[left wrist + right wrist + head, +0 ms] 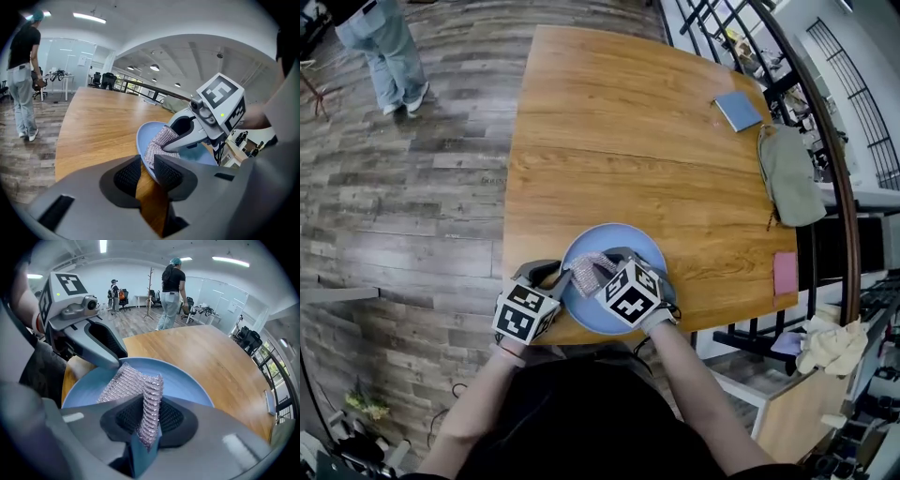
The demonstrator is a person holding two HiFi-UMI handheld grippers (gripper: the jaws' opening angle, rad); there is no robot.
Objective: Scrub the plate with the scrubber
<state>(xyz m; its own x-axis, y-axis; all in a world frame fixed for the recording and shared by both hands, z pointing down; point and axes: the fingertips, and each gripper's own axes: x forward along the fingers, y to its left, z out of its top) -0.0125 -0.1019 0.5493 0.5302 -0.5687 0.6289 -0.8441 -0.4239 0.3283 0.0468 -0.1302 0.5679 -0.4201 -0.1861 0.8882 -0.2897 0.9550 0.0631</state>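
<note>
A light blue plate [623, 246] lies near the wooden table's front edge. My left gripper [562, 278] grips its left rim; in the left gripper view the rim [144, 140] runs between the two pads of the left gripper [146, 171]. My right gripper [605, 267] is shut on a silvery-pink mesh scrubber [592, 270], which rests on the left part of the plate, close to the left gripper. In the right gripper view the scrubber [129, 383] stands folded between the jaws of the right gripper [145, 416] and spreads onto the plate [187, 380].
A blue square pad [738, 111], an olive-grey pouch [790, 173] and a pink card [785, 273] lie along the table's right edge by a dark railing [825, 122]. A person [384, 52] stands on the wood floor at the far left.
</note>
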